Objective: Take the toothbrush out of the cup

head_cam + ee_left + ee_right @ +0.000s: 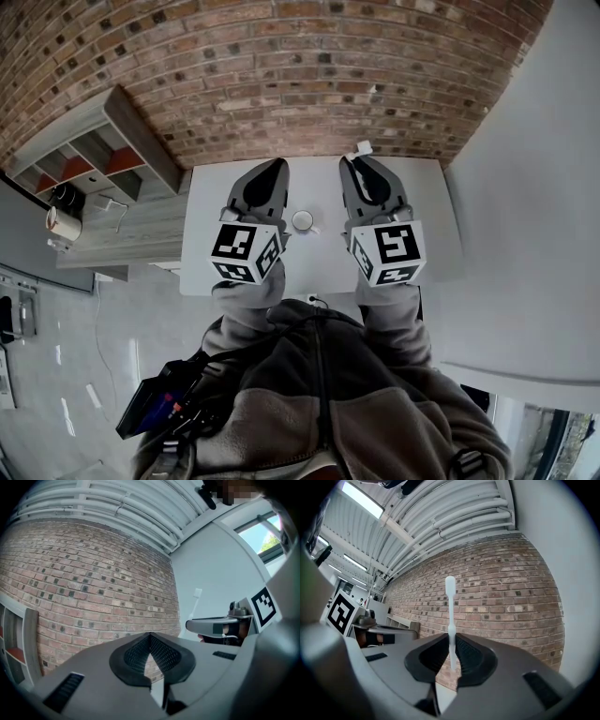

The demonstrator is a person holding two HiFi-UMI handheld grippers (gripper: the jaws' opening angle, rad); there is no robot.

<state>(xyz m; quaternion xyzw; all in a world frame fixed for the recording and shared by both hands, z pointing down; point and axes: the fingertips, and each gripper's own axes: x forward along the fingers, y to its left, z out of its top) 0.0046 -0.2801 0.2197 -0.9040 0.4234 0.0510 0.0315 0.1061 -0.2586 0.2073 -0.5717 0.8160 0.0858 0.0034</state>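
Clamping a white toothbrush (450, 606), the right claw (451, 638) has its two dark ribbed pads pressed against the lower part of the handle. The brush stands upright from between them, its head at the top, well above the jaw tips. From the head view this claw is held over the far part of the white surface (431, 211), and the brush's head pokes out past its tips near the far edge. The toothbrush is clear of the cup (302, 220) and touches no part of its rim. The cup, small, white and upright, sits on the surface between the two claws, nearer the person than either pair of tips.

The left claw (150, 637) is closed with nothing in it. Its pads meet at the tips, and a small gap lower down between them lets the brick show through. In the head view it is held about level with the right one, just to the cup's left. Its own camera catches the right claw off to the side, with the brush rising from it against a pale wall.

Beyond the surface runs a brick wall (309, 75), and a grey shelf unit (103, 150) stands against it on the left. A plain white wall (544, 187) closes the right side. The person's fleece sleeves (248, 305) reach back from the marker cubes toward the body.
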